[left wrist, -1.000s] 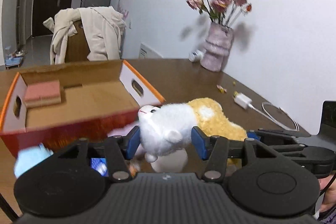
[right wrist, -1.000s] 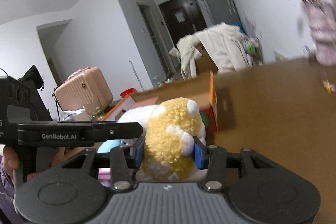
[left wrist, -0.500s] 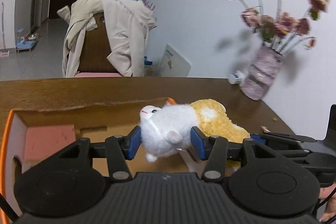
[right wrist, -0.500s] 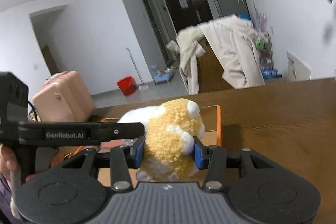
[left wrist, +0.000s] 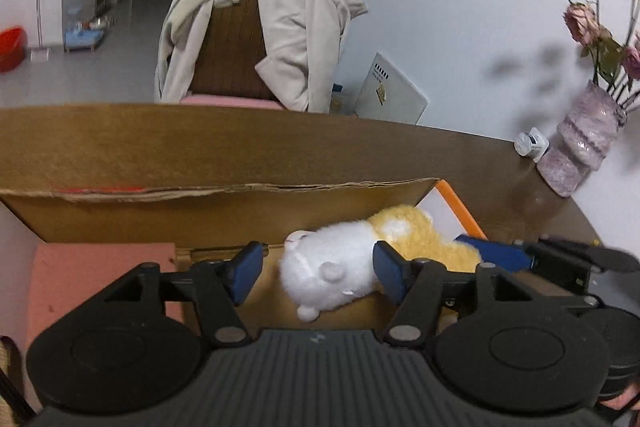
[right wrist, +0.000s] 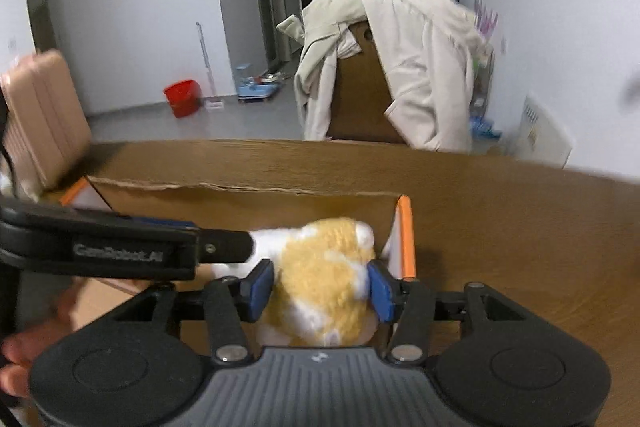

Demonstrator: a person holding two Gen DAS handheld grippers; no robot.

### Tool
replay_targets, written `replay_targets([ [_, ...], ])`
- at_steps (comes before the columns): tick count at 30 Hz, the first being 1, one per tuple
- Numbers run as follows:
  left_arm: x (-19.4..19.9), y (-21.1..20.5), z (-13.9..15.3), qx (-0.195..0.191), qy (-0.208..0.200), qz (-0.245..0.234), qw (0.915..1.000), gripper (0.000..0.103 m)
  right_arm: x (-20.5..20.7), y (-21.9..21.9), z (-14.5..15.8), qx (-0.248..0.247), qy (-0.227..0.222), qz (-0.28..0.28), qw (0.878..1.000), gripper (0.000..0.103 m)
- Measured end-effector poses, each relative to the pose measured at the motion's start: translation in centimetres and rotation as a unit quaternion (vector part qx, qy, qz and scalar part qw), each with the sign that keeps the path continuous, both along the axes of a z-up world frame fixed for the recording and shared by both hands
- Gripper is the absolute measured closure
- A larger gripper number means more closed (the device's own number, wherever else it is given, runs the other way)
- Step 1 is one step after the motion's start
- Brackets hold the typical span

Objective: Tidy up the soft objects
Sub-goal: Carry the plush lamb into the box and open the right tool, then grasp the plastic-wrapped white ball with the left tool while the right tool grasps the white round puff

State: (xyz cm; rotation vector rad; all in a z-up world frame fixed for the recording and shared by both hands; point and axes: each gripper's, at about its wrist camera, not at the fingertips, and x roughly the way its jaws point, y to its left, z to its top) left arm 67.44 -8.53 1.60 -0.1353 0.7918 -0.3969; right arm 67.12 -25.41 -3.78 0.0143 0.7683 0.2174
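Plush toy [left wrist: 344, 267], white at the head and yellow at the rear, hangs over the right end of the open box [left wrist: 224, 215], beside a pink sponge [left wrist: 100, 279]. Left gripper [left wrist: 316, 271] is spread, its left pad clear of the white head; right gripper [right wrist: 320, 287] pinches the yellow rear. To finish the step well, lower the toy until it rests on the box floor, inside the orange-edged wall, then part the right pads and lift both grippers straight up without snagging fur.

Box wall [left wrist: 224, 211] ahead; open above.
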Motion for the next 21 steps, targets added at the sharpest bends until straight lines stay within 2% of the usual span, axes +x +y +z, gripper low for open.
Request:
replay_targets([
  [2,-0.9,-0.1,1.1,0.002,-0.011,-0.003,0.9999,0.04,-0.6,0.5,0.6,-0.028,-0.012,-0.005,1.0,0.048],
  [5,-2.6,-0.1,3.5,0.006,-0.024,-0.009,0.9997,0.036,-1.3,-0.2,2.3,-0.012,-0.018,-0.01,1.0,0.047],
  [11,-8.5,1.3,9.3,0.027,-0.059,-0.007,0.9979,0.028,-6.8,-1.8,9.1,0.004,-0.066,-0.009,0.998,0.034],
  [16,-16.7,4.0,13.2,0.044,-0.101,-0.01,0.9939,0.021,-14.1,-3.1,13.9,0.01,-0.096,0.011,0.995,0.031],
  [21,-25.3,6.0,14.9,0.058,-0.144,-0.02,0.9877,0.018,-21.8,-3.9,15.6,0.021,-0.113,0.04,0.993,0.026],
])
